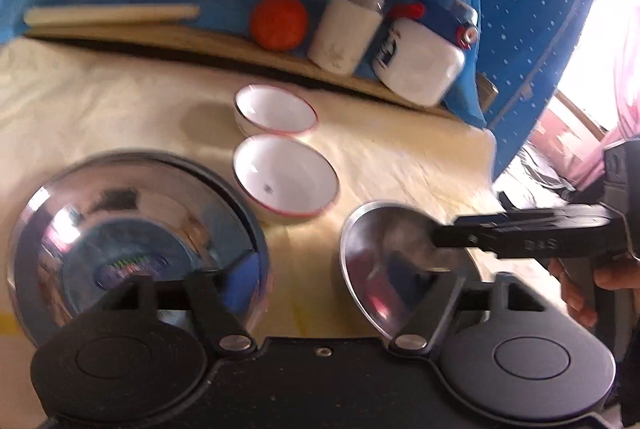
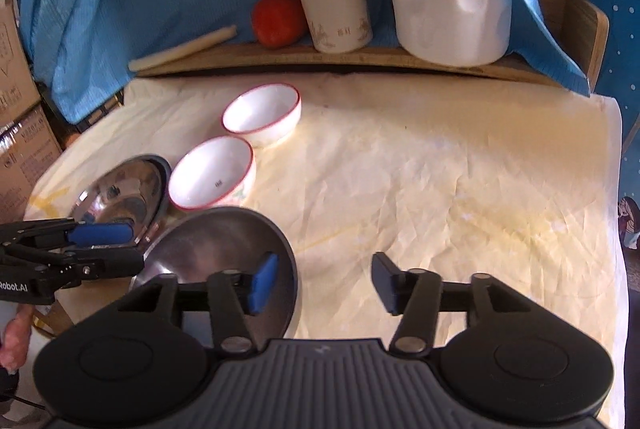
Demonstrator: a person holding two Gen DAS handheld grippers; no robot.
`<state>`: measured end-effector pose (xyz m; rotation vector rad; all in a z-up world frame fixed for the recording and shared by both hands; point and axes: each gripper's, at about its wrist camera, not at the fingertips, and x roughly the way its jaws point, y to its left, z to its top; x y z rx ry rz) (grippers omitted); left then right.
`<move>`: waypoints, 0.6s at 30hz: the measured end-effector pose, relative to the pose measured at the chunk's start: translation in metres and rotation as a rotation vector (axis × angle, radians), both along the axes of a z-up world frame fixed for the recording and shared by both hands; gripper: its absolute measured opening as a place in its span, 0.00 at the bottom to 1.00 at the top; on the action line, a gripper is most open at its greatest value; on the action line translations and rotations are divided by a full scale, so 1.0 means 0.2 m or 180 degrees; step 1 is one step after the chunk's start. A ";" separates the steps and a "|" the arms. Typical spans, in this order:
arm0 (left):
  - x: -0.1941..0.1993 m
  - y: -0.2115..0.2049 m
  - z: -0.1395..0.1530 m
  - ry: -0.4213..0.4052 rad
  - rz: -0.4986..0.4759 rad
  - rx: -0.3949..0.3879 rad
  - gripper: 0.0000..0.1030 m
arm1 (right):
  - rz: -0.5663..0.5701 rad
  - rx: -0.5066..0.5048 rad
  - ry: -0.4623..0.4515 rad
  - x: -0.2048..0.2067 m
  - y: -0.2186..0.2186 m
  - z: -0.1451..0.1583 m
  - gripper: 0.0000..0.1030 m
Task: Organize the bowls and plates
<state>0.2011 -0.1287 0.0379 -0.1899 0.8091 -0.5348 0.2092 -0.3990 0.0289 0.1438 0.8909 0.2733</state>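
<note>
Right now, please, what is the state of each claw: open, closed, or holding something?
Left claw: open, holding nothing, over the steel plate.
Right claw: open, holding nothing, beside the steel bowl.

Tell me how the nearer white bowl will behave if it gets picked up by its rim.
The nearer white bowl looks like glazed ceramic, so probably stiff, slippery and breakable. Its deep walls suggest it may tilt. It sits almost against the steel plate.

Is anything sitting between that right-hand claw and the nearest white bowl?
Yes. The steel plate lies just ahead of the right gripper, whose left finger hangs over it. The near bowl sits beyond the plate's far rim, so the claw must pass over the plate. Nothing else blocks the way.
</note>
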 end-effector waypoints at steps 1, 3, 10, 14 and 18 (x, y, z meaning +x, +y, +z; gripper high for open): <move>0.00 0.01 0.01 -0.0042 0.0013 0.0005 0.75 | -0.0001 0.0015 -0.0032 0.00 0.00 0.01 0.63; 0.02 0.03 0.04 -0.0077 0.0028 -0.0020 0.76 | -0.0002 0.0030 -0.0094 -0.01 0.00 0.02 0.72; 0.16 0.07 0.12 -0.0355 0.0111 0.0048 0.99 | 0.0022 0.0096 -0.0171 0.02 0.00 0.05 0.90; 0.28 0.04 0.11 -0.0379 0.0021 0.0245 0.99 | 0.0037 0.0128 -0.0184 0.05 0.01 0.04 0.96; 0.39 0.02 0.07 -0.0330 -0.0071 0.0427 0.99 | 0.0049 0.0140 -0.0191 0.07 0.03 0.03 0.99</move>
